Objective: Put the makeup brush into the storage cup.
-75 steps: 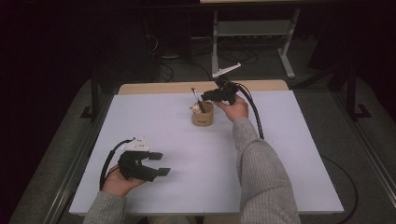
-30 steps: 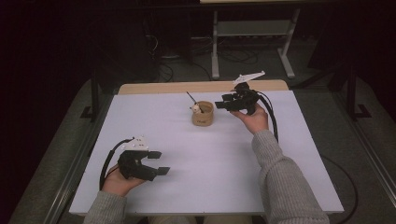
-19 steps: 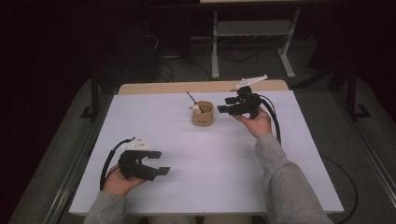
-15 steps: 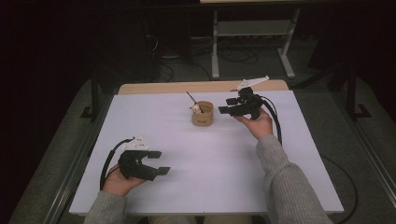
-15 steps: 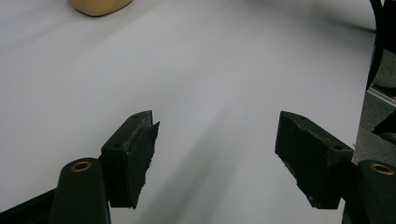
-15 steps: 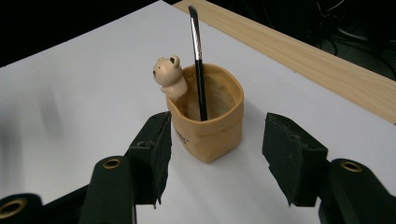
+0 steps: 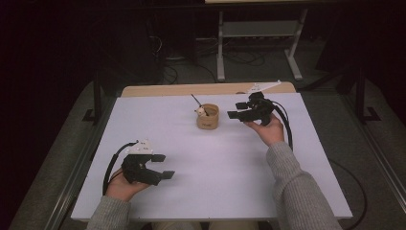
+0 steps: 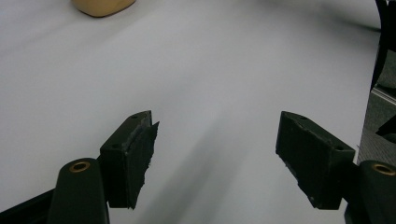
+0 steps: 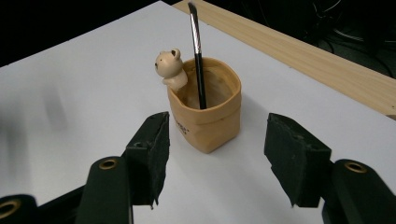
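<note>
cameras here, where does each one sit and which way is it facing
High view: fixed above the person's side, looking forward and down on the white table; both forearms, left gripper, right gripper.
Left gripper view: rides the left gripper, looking over bare table; its open jaws.
Right gripper view: rides the right gripper, facing the tan cup with bear and brush; jaws apart.
Shared: the cup.

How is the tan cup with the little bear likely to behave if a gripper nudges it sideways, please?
The tan cup looks small, so it is probably light and would slide on the smooth white table. The thin brush leaning inside would likely rattle or shift. The bear figure on the rim may be fragile.
</note>
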Tool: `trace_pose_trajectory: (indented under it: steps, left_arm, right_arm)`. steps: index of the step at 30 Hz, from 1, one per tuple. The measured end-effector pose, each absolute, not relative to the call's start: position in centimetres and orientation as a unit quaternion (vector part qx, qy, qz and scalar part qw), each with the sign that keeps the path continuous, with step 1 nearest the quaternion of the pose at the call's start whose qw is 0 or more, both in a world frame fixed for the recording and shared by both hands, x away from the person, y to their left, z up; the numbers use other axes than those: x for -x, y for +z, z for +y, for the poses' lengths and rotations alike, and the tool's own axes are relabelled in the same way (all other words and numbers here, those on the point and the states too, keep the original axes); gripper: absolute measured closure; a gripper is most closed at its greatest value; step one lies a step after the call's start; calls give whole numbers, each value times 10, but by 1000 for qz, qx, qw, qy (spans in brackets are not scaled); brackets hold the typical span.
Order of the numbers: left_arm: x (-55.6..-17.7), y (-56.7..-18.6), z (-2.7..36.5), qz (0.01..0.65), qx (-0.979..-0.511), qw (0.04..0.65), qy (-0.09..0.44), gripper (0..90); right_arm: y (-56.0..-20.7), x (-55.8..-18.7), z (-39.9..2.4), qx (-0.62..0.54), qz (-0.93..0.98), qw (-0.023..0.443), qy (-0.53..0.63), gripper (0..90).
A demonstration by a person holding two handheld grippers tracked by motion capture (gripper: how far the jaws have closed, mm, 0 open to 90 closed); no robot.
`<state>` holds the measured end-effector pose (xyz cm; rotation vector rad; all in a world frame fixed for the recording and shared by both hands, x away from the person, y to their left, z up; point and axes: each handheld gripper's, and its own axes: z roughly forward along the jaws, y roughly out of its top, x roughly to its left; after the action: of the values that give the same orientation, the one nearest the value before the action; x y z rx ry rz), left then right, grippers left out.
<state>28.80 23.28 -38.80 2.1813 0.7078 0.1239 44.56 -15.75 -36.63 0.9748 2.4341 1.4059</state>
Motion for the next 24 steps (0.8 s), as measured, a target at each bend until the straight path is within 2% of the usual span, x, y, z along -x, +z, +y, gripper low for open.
trace_pose_trajectory:
  steps: [24]
  left_arm:
    - [-289,-389,230,289,-864,408,58,253]
  right_arm:
    - [-367,-422,-168,-316,818,92,472,366]
